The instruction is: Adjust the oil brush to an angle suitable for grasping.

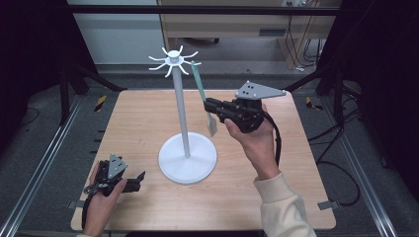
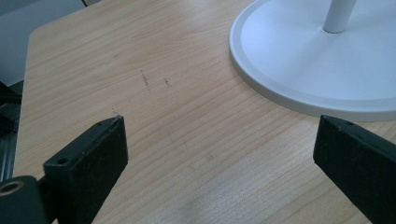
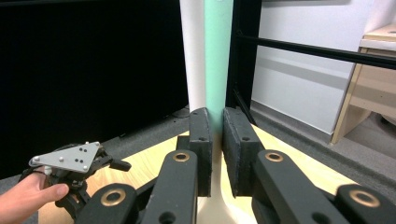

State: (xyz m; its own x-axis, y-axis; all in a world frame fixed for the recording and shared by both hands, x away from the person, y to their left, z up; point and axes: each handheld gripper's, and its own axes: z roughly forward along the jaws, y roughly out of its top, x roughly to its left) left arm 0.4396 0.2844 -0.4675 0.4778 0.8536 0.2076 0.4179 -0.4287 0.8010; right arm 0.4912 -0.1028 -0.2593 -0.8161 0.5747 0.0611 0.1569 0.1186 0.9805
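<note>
The right gripper (image 1: 213, 109) pinches the mint-handled spatula (image 1: 201, 89) with its top at a hook of the white stand (image 1: 173, 60), seemingly hung but not released, while the left gripper (image 1: 140, 180) rests spread and empty on the table (image 1: 276, 192).

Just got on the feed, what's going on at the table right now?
A person's right gripper is shut on a green-handled spatula, holding its top up by a hook of the white stand, not clearly hung yet. The left gripper rests open and empty on the wooden table, near the stand's base.
</note>
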